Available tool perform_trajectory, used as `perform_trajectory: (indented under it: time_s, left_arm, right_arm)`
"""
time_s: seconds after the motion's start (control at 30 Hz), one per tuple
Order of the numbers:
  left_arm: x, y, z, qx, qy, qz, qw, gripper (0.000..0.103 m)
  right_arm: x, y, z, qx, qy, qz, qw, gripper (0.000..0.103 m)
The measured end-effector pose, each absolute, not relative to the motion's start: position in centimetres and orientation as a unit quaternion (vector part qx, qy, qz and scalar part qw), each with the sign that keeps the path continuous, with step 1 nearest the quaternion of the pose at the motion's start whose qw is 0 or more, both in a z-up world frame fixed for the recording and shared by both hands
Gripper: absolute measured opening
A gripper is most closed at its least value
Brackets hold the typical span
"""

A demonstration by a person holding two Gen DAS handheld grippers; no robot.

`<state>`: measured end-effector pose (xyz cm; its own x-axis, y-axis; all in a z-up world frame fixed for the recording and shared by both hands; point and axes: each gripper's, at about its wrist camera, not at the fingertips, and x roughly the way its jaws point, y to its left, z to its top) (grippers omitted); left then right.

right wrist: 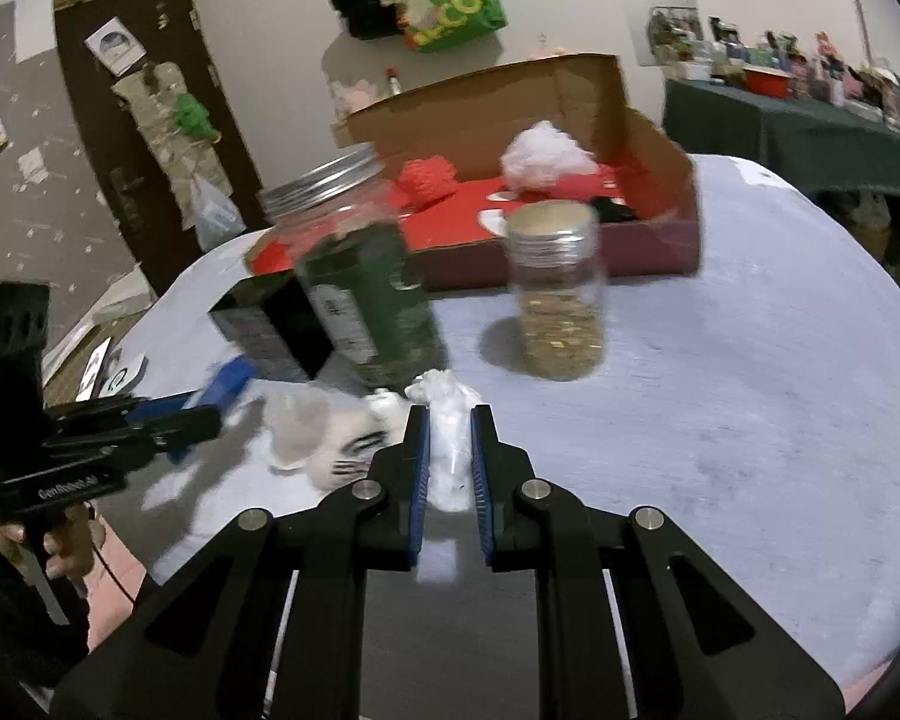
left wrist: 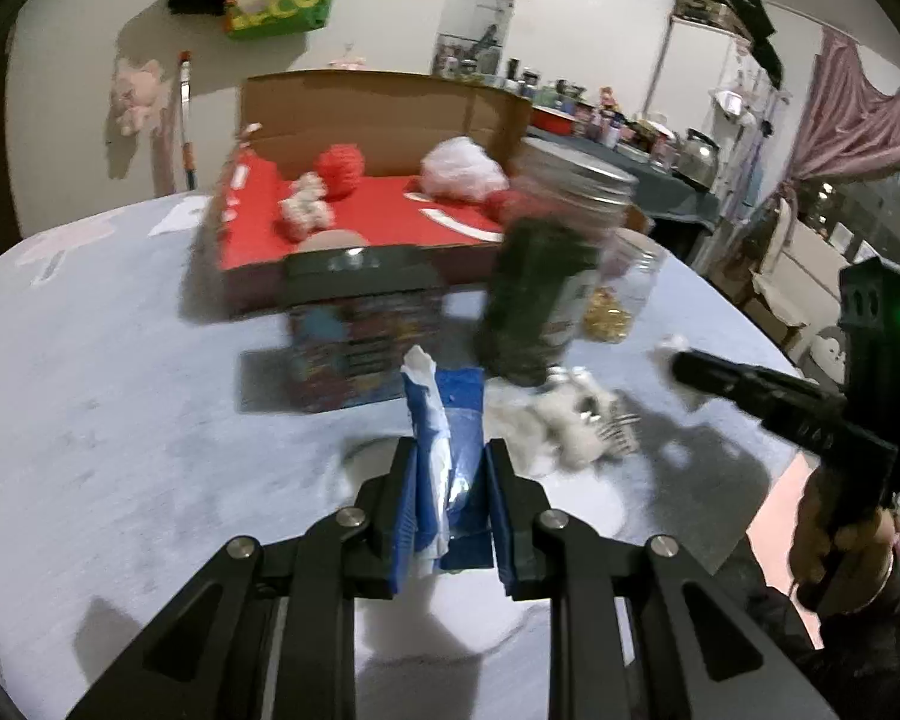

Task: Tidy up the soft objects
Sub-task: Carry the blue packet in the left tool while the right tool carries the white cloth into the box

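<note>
In the left wrist view my left gripper (left wrist: 452, 450) is shut on a blue-and-white soft packet (left wrist: 432, 414), held above the pale table (left wrist: 120, 420). In the right wrist view my right gripper (right wrist: 449, 414) is shut on a white fluffy wad (right wrist: 447, 456). A white plush toy (left wrist: 570, 426) (right wrist: 330, 438) lies on the table between the two grippers. Behind stands an open cardboard box (left wrist: 354, 228) (right wrist: 660, 240) with a red floor. It holds a red pom (left wrist: 342, 171), a white puff (left wrist: 462, 168) and a small pale toy (left wrist: 306, 210).
A big jar with green contents (left wrist: 540, 288) (right wrist: 366, 294) and a small jar of gold bits (left wrist: 624, 300) (right wrist: 558, 300) stand in front of the box. A colourful carton (left wrist: 360, 354) stands beside them. A person's hand (left wrist: 834, 546) holds the right gripper (left wrist: 684, 363).
</note>
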<state>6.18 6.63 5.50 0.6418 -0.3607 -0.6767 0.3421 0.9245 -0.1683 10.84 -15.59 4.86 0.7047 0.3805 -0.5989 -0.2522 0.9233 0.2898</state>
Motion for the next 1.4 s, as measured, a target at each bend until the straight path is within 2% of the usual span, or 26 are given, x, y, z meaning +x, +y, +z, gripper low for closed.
perform_trajectory:
  time_s: [0.57, 0.97, 1.4]
  left_arm:
    - [9.6, 13.3, 5.4, -0.004, 0.387, -0.146, 0.911, 0.023]
    - [13.8, 13.5, 6.4, 0.051, 0.386, -0.184, 0.902, 0.023]
    - [17.9, 10.7, 11.5, 0.085, 0.360, -0.235, 0.899, 0.023]
  right_arm:
    - [13.8, -19.4, 4.9, 0.071, 0.358, 0.163, 0.916, 0.013]
    - [18.5, -21.3, 5.6, 0.040, 0.382, 0.182, 0.905, 0.013]
    - [22.4, -20.3, 9.6, -0.006, 0.365, 0.216, 0.906, 0.013]
